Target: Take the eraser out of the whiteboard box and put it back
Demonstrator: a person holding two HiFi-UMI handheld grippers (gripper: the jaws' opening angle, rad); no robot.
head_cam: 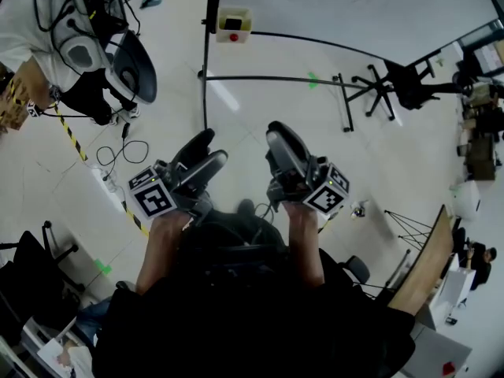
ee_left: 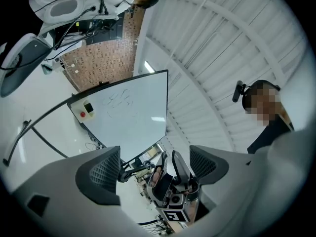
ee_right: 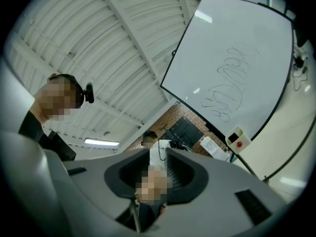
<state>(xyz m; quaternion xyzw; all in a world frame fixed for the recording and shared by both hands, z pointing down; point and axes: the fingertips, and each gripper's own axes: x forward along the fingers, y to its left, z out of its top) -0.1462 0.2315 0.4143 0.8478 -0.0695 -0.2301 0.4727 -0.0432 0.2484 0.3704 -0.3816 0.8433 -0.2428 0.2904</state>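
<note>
No word, number or brand is showing clearly enough to read. The whiteboard (ee_right: 237,68) is carrying loose hand-drawn scribbles (ee_right: 229,90) in dark marker. They are looping like script but are resolving into no letters in either gripper view, and in the head view they are showing only as faint traces. The left marker cube (head_cam: 151,198) and the right marker cube (head_cam: 328,195) are each displaying black-and-white square code patterns, not text. The cream whiteboard box (head_cam: 234,24) is showing a red dot and a dark patch, with no legible label.
</note>
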